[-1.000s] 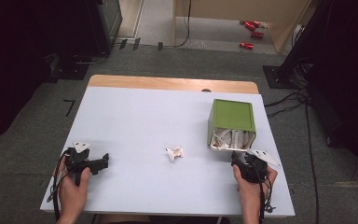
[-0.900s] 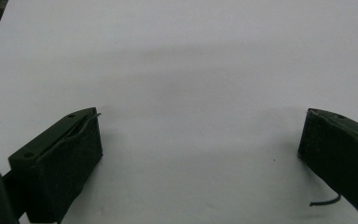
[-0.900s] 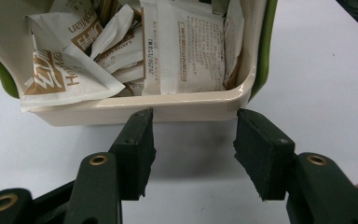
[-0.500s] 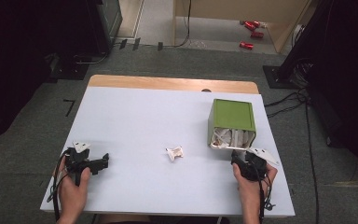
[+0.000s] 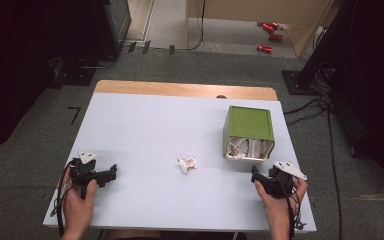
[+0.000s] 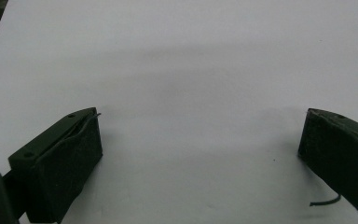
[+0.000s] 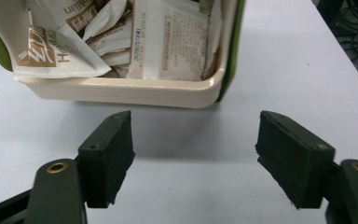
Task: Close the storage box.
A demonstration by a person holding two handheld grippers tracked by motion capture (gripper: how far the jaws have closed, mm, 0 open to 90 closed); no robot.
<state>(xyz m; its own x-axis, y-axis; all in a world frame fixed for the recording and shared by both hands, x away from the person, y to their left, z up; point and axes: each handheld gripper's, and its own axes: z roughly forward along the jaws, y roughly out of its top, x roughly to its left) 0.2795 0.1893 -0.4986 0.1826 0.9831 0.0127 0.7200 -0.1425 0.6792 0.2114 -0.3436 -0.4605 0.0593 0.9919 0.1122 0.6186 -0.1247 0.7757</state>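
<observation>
A green box (image 5: 249,122) with a cream inside lies on its side at the right of the white table (image 5: 170,120), its mouth facing me and stuffed with paper sachets (image 5: 250,147). A crumpled white sachet (image 5: 187,163) lies alone at mid-table. My right gripper (image 5: 256,176) rests just in front of the box mouth. In the right gripper view its jaws (image 7: 193,149) stand open with nothing between them, having just been opening, and they face the box rim (image 7: 121,95) and the sachets (image 7: 163,42). My left gripper (image 5: 111,173) sits at the front left, open (image 6: 200,140) over bare table.
The table's wooden far edge (image 5: 180,89) borders grey floor. Cables (image 5: 310,107) trail on the floor at the right. Red items (image 5: 270,30) lie on the floor far behind. Dark equipment (image 5: 105,25) stands at the back left.
</observation>
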